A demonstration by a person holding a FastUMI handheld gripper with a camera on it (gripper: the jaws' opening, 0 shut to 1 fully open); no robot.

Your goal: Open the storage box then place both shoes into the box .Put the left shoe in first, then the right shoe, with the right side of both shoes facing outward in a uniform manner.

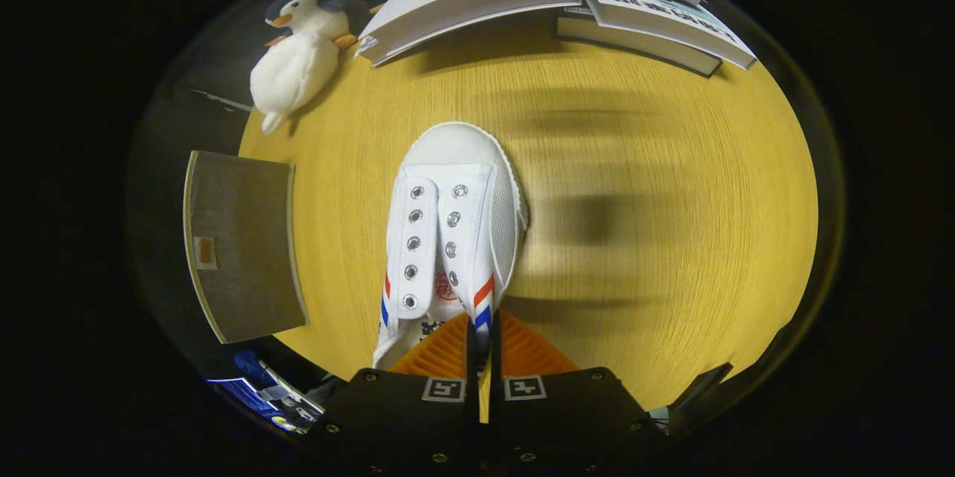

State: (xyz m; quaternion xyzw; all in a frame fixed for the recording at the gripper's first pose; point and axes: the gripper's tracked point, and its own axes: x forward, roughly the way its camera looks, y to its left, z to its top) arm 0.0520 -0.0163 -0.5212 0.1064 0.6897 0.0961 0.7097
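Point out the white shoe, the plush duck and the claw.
White shoe [451, 219]: gripper view, on the eyelet panel of its upper.
Plush duck [292, 70]: gripper view, on its white belly.
Claw [483, 346]: gripper view, between its fingertips, which pinch the shoe's collar edge.

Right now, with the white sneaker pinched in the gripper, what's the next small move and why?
Probably carry the white sneaker left toward the grey storage box. The gripper is shut on the shoe's side wall by the opening, toe pointing away, apparently lifted off the wooden table. Whether the box is open, I cannot tell.
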